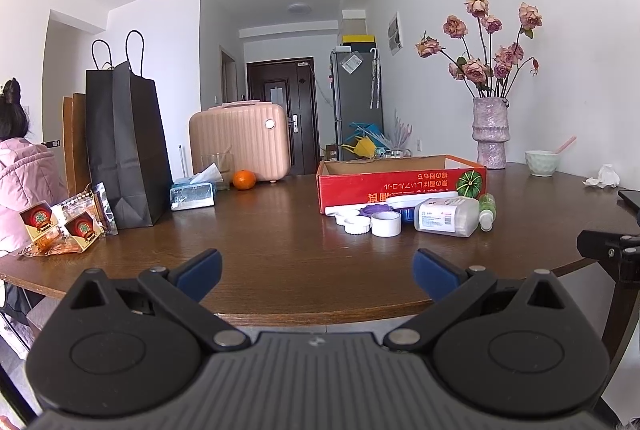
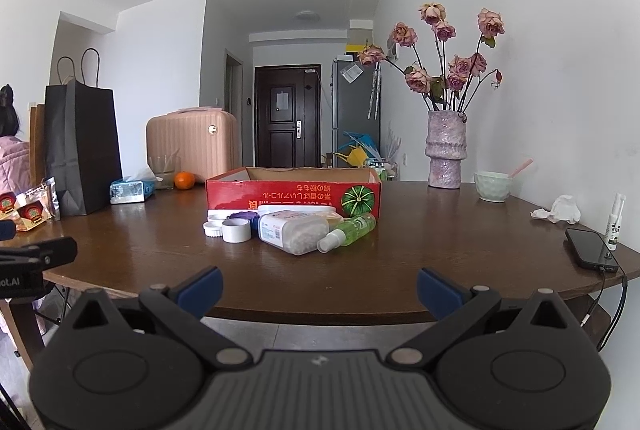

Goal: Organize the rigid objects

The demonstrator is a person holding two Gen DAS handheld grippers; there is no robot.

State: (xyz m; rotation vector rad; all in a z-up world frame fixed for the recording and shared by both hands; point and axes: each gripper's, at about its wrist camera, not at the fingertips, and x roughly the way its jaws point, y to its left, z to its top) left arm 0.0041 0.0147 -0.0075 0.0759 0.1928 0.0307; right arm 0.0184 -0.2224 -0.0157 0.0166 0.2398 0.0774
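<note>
A red open cardboard box (image 1: 400, 186) (image 2: 292, 190) stands on the brown table (image 1: 280, 254) (image 2: 360, 262). In front of it lies a cluster: white tape roll (image 1: 386, 223) (image 2: 237, 231), white lids (image 1: 356, 224) (image 2: 214, 229), a clear cotton-swab box (image 1: 446, 216) (image 2: 290, 232), a green spray bottle (image 1: 487, 211) (image 2: 348, 232) and a purple item (image 1: 374, 209) (image 2: 242, 217). My left gripper (image 1: 318, 272) is open and empty at the table's near edge. My right gripper (image 2: 320, 290) is open and empty too, short of the cluster.
A black paper bag (image 1: 124, 146), tissue pack (image 1: 192, 192), orange (image 1: 244, 179), pink case (image 1: 240, 142) and snack packets (image 1: 64, 222) sit left. A vase of roses (image 2: 446, 154), bowl (image 2: 493, 185), crumpled tissue (image 2: 560, 210), phone (image 2: 592, 248) and small white bottle (image 2: 614, 220) sit right.
</note>
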